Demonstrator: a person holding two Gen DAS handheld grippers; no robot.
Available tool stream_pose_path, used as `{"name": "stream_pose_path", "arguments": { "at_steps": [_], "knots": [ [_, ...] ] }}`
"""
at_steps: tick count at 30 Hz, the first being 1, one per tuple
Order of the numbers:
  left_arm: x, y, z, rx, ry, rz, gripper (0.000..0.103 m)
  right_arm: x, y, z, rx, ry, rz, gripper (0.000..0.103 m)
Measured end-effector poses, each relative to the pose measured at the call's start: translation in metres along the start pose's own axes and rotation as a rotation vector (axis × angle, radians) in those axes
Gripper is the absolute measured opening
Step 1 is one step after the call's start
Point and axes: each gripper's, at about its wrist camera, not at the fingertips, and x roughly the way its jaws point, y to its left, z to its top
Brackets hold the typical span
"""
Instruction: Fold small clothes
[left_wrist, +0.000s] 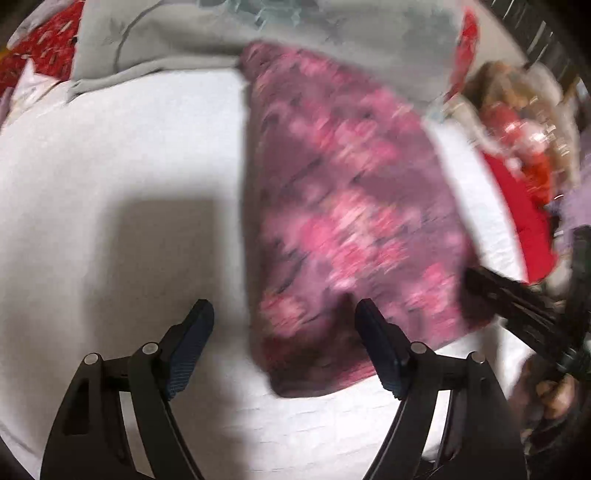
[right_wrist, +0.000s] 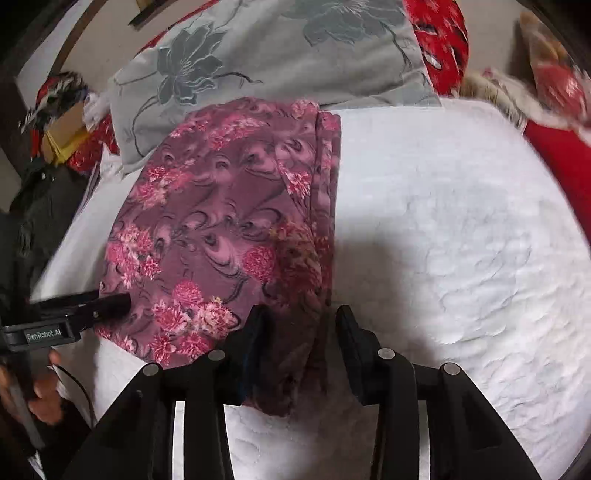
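Folded garment (right_wrist: 221, 229), R edge by bare sheet (right_wrist: 461, 229)

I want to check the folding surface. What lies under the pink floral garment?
The pink floral garment lies on a white quilted cover; behind it lies a grey flowered cushion. Anything beneath the folded layers is covered.

The folded garment (right_wrist: 221, 229) is mauve with dark swirls and clusters of pink flowers (blurred in the left wrist view), lying on a plain white quilted bed cover (right_wrist: 461, 240). Behind it, the pillow (right_wrist: 266, 59) is pale grey with darker grey-green flowers, beside red cloth (right_wrist: 443, 40) with a light speckled print. Both grippers have black frames and dark blue ribbed fingers (left_wrist: 192, 343).
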Motion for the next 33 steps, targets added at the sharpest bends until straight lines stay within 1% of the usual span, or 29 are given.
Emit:
{"name": "stream_pose_path", "arguments": {
  "at_steps": [1, 3, 5, 7, 8, 10, 11, 12, 13, 15, 17, 18, 19, 21, 22, 23, 24, 25, 26, 27, 29, 30, 31, 32, 33],
  "knots": [
    [-0.008, 0.002, 0.01, -0.022, -0.03, -0.018, 0.079, -0.003, 0.0, 0.007, 0.022, -0.002, 0.005, 0.04],
    [-0.017, 0.007, 0.029, -0.06, -0.075, -0.036, 0.079, -0.014, 0.001, 0.024, 0.064, -0.077, 0.067, 0.041],
    [-0.013, 0.008, 0.053, -0.093, -0.094, -0.028, 0.079, -0.015, 0.004, 0.045, 0.085, -0.115, 0.099, 0.042],
    [0.002, 0.006, 0.073, -0.099, -0.081, 0.016, 0.079, -0.009, 0.01, 0.066, 0.09, -0.14, 0.122, 0.042],
    [0.005, 0.012, 0.07, -0.098, -0.073, 0.037, 0.079, -0.006, 0.012, 0.071, 0.089, -0.148, 0.125, 0.042],
    [0.028, 0.018, 0.073, -0.088, -0.015, 0.09, 0.081, 0.011, 0.017, 0.08, 0.085, -0.132, 0.115, 0.04],
    [0.034, 0.021, 0.069, -0.091, 0.013, 0.074, 0.081, 0.026, 0.019, 0.081, 0.071, -0.097, 0.085, 0.041],
    [0.035, 0.026, 0.068, -0.108, 0.019, 0.035, 0.082, 0.039, 0.02, 0.08, 0.05, -0.055, 0.037, 0.042],
    [0.03, 0.032, 0.07, -0.121, 0.004, -0.015, 0.081, 0.045, 0.019, 0.079, 0.036, -0.05, 0.027, 0.043],
    [0.023, 0.039, 0.078, -0.133, -0.012, -0.089, 0.081, 0.039, 0.012, 0.088, 0.065, -0.059, 0.064, 0.043],
    [0.021, 0.046, 0.092, -0.175, -0.024, -0.112, 0.081, 0.034, -0.004, 0.108, 0.152, -0.106, 0.103, 0.044],
    [0.024, 0.05, 0.101, -0.201, -0.016, -0.123, 0.081, 0.035, -0.009, 0.115, 0.179, -0.113, 0.102, 0.046],
    [0.029, 0.051, 0.107, -0.216, 0.001, -0.129, 0.081, 0.041, -0.015, 0.125, 0.214, -0.107, 0.099, 0.046],
    [0.038, 0.052, 0.117, -0.232, 0.016, -0.128, 0.081, 0.06, -0.021, 0.141, 0.257, -0.068, 0.099, 0.046],
    [0.041, 0.051, 0.121, -0.225, 0.016, -0.111, 0.081, 0.071, -0.022, 0.147, 0.272, -0.057, 0.081, 0.04],
    [0.043, 0.048, 0.124, -0.208, 0.016, -0.077, 0.082, 0.079, -0.021, 0.15, 0.267, -0.047, 0.069, 0.012],
    [0.051, 0.045, 0.125, -0.175, 0.029, -0.039, 0.082, 0.086, -0.017, 0.154, 0.238, -0.043, 0.038, 0.005],
    [0.053, 0.045, 0.125, -0.165, 0.037, -0.035, 0.083, 0.089, -0.015, 0.156, 0.221, -0.054, 0.004, 0.005],
    [0.052, 0.046, 0.124, -0.17, 0.035, -0.039, 0.084, 0.092, -0.016, 0.156, 0.227, -0.062, -0.01, 0.005],
    [0.051, 0.045, 0.126, -0.177, 0.036, -0.048, 0.084, 0.095, -0.02, 0.155, 0.25, -0.055, -0.007, 0.004],
    [0.041, 0.053, 0.125, -0.198, 0.032, -0.101, 0.083, 0.092, -0.025, 0.155, 0.286, -0.054, 0.019, 0.007],
    [0.035, 0.058, 0.121, -0.212, 0.028, -0.141, 0.083, 0.085, -0.03, 0.153, 0.301, -0.061, 0.046, 0.017],
    [0.028, 0.064, 0.112, -0.23, 0.027, -0.21, 0.083, 0.078, -0.035, 0.149, 0.315, -0.068, 0.075, 0.021],
    [0.025, 0.068, 0.108, -0.244, 0.029, -0.266, 0.083, 0.072, -0.04, 0.144, 0.324, -0.069, 0.102, 0.034],
    [0.023, 0.069, 0.103, -0.255, 0.032, -0.305, 0.083, 0.065, -0.046, 0.135, 0.328, -0.059, 0.149, 0.042]
  ]
}}
